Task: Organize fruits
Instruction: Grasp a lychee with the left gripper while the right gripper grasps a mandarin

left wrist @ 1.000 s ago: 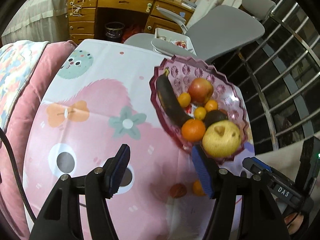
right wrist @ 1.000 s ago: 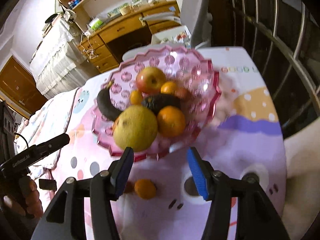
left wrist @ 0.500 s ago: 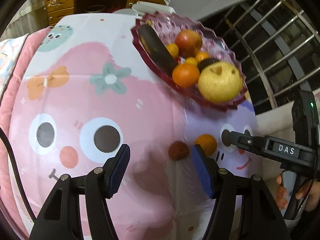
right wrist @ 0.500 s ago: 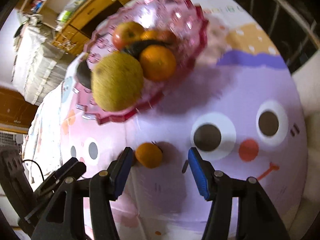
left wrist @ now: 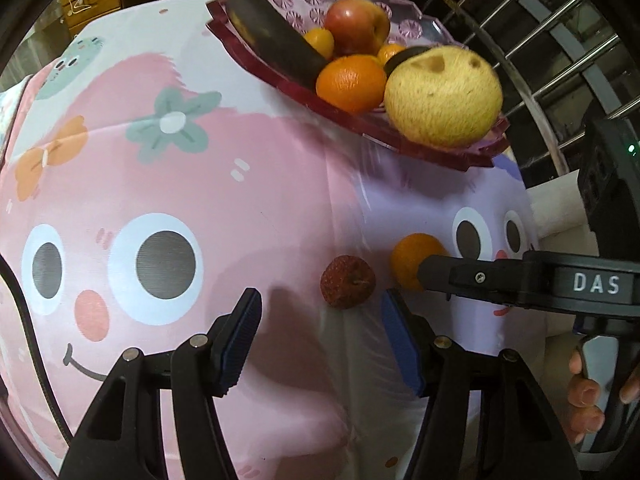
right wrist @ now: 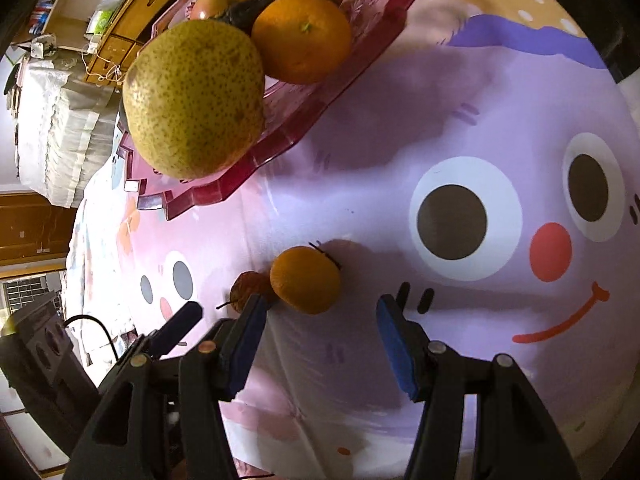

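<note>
Left wrist view: the left tool (left wrist: 320, 320) is released with jaws closing, and the lychee (left wrist: 347, 282) lies just ahead, not yet gripped. A nudge could roll it across the counter (left wrist: 240, 184). The right tool (right wrist: 320, 332) is spread and empty near the small orange (right wrist: 306, 285). A collision between tools is possible. The fruit bowl (right wrist: 280, 136) is seen behind.

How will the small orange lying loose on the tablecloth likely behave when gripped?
The small orange looks round, so it would probably roll if nudged. It lies on smooth tablecloth, likely offering little resistance. Its rind appears firm, probably tolerating a moderate squeeze.
</note>
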`<state>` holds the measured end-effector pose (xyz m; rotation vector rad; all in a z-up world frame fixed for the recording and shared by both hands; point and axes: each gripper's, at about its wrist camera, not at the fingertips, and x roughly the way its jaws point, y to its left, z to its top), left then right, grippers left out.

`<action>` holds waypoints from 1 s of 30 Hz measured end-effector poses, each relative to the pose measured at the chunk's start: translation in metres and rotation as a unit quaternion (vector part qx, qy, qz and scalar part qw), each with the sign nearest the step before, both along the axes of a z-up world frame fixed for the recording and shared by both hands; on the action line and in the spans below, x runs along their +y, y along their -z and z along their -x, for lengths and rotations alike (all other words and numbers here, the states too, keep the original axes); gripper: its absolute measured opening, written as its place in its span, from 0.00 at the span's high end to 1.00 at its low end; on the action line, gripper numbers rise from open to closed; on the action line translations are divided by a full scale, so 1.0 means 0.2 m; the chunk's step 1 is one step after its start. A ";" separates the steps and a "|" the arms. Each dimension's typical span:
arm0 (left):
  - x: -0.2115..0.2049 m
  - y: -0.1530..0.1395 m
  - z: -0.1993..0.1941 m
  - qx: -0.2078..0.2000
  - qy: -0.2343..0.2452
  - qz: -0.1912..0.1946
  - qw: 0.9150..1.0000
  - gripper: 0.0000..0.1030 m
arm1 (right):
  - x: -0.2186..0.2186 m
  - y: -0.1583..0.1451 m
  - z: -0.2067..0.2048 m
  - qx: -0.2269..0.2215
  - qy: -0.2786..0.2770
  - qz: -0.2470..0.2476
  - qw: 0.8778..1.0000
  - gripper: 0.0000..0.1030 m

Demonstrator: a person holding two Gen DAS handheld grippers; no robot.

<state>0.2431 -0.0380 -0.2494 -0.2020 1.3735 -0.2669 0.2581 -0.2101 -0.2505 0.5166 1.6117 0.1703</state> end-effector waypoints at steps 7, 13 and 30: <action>-0.03 0.06 -0.04 0.007 0.004 -0.001 1.000 0.48 | 0.02 0.05 -0.05 0.016 -0.012 0.003 1.000 0.44; -0.06 0.07 -0.07 0.010 0.009 0.010 1.000 0.60 | 0.02 0.07 -0.07 0.018 -0.017 0.001 1.000 0.44; -0.11 0.09 -0.07 0.003 0.006 0.030 1.000 0.73 | 0.04 0.08 -0.09 0.016 -0.042 -0.013 0.999 0.63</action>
